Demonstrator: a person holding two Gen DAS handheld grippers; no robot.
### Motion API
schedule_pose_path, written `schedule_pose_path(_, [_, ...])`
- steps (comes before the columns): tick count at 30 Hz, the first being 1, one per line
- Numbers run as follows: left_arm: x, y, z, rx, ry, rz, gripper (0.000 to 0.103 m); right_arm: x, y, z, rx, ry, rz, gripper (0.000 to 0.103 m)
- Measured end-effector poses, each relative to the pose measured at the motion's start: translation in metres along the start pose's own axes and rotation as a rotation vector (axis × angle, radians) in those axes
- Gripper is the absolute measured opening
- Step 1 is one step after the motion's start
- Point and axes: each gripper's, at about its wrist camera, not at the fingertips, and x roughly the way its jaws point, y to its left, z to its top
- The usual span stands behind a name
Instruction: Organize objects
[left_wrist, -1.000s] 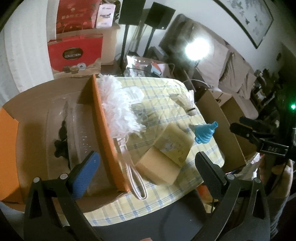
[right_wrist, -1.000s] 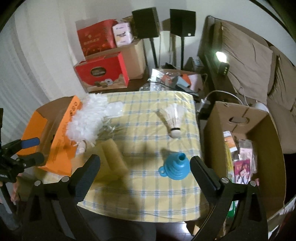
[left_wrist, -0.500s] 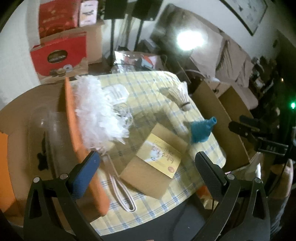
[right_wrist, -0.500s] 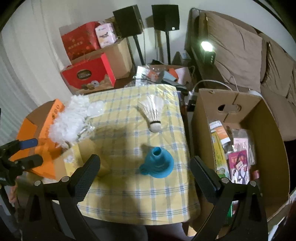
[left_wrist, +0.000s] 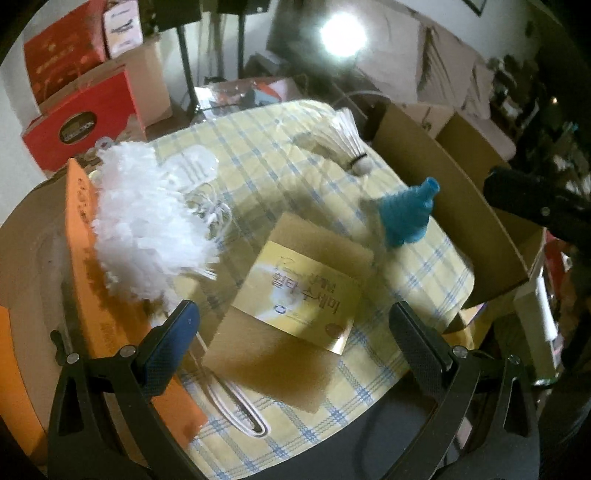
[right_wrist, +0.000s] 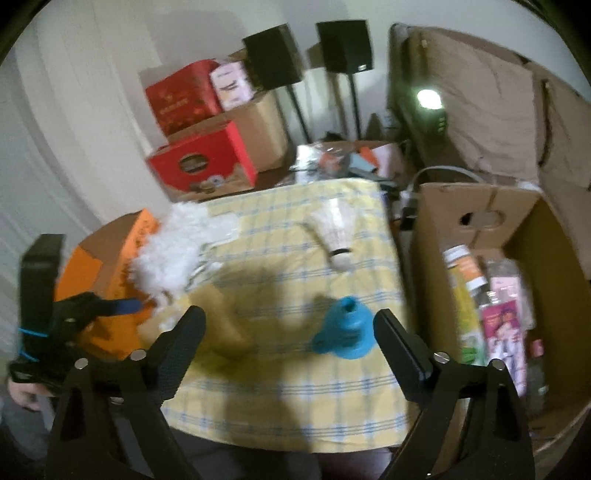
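Observation:
A brown box with a gold label (left_wrist: 295, 295) lies on the yellow checked tablecloth (left_wrist: 258, 147). My left gripper (left_wrist: 295, 332) hovers open just above its near end. A white fluffy duster (left_wrist: 147, 214) rests across the rim of an orange box (left_wrist: 79, 221). A blue funnel (left_wrist: 406, 214) (right_wrist: 345, 332) and a shuttlecock (left_wrist: 351, 144) (right_wrist: 336, 236) lie further right. My right gripper (right_wrist: 290, 332) is open over the table's near side, with the funnel between its fingers' line and beyond the tips. The brown box (right_wrist: 221, 317) looks blurred in the right wrist view.
An open cardboard box (right_wrist: 480, 221) holding several packets stands right of the table. Red boxes (right_wrist: 203, 166) and two black speakers (right_wrist: 343, 46) stand behind. A sofa (right_wrist: 498, 110) and a bright lamp (right_wrist: 428, 99) are at the back right. A white cord loop (left_wrist: 240, 410) lies at the tablecloth's near edge.
My left gripper has swung right, from over the orange box to over the brown box. My right gripper has drifted closer to the blue funnel. Both stayed open.

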Motion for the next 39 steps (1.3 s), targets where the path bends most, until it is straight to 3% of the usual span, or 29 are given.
schedule_pose_path(7, [0.017,-0.008,-0.002,0.046,0.037,0.018,0.100,0.035,0.014,-0.011,-0.006,0.096,0.070,0.074])
schedule_pose_path(15, [0.032,-0.006,-0.002,0.052,0.053,0.055,0.086,0.067,0.017,-0.020,0.038,0.169,0.171,0.072])
schedule_pose_path(24, [0.027,-0.005,-0.004,0.009,0.007,0.003,0.081,0.085,0.020,-0.028,0.080,0.235,0.229,0.071])
schedule_pose_path(28, [0.023,-0.011,-0.008,-0.004,-0.013,-0.010,0.080,0.086,0.018,-0.030,0.125,0.248,0.297,0.060])
schedule_pose_path(39, [-0.031,-0.013,0.002,-0.039,-0.129,0.012,0.079,0.041,0.050,0.003,0.049,0.155,0.279,0.060])
